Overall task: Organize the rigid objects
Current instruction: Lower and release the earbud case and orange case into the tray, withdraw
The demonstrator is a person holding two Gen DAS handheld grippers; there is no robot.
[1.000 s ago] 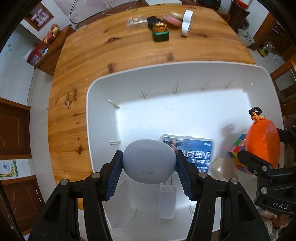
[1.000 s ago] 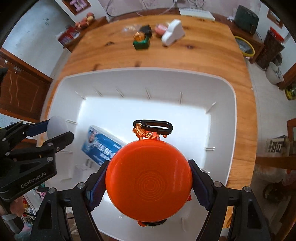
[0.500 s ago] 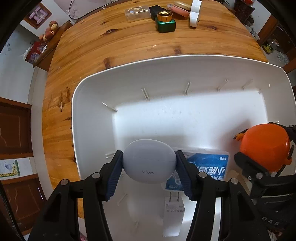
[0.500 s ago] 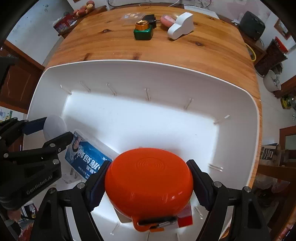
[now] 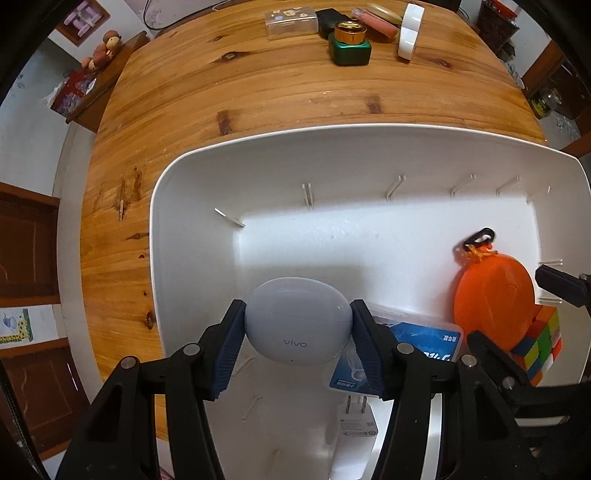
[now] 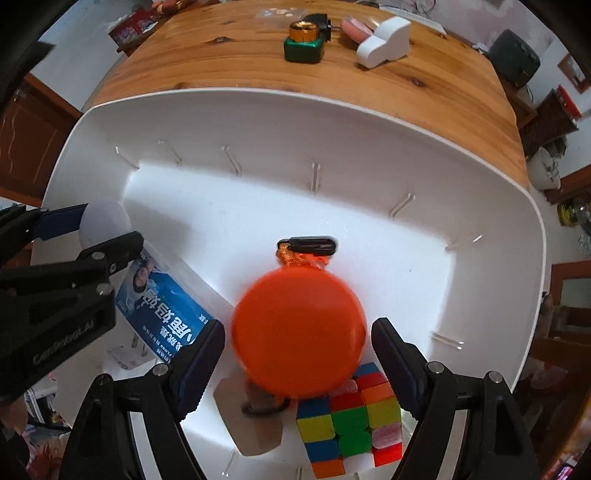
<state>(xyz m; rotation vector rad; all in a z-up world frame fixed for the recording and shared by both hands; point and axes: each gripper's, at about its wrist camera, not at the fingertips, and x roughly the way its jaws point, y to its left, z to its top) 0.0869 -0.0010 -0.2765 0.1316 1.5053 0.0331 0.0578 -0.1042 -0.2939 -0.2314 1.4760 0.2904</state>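
left tongs (image 5: 297,332) clamp the pale earbud case (image 5: 297,321) between both pads, low over the left side of the white bin (image 5: 192,177), not released yet. half a second back the right tongs (image 6: 297,347) had the orange round case (image 6: 298,332) squeezed; now there are gaps between pads and case on both sides, tongs wide, and the case looks blurred, tipped against the puzzle cube (image 6: 351,417) in the bin's right part, black clip (image 6: 308,244) on top. judged: just let go, that item is stored. both views also sit closer to the bin floor than a second ago. blue-labelled box (image 6: 162,306) and white charger plug (image 5: 354,424) lie in the bin already. green jar (image 5: 350,46), white item (image 5: 408,31), pink case and small boxes remain on the wooden surface (image 5: 221,103) beyond the bin, so more trips left. next probably drop the earbud case.
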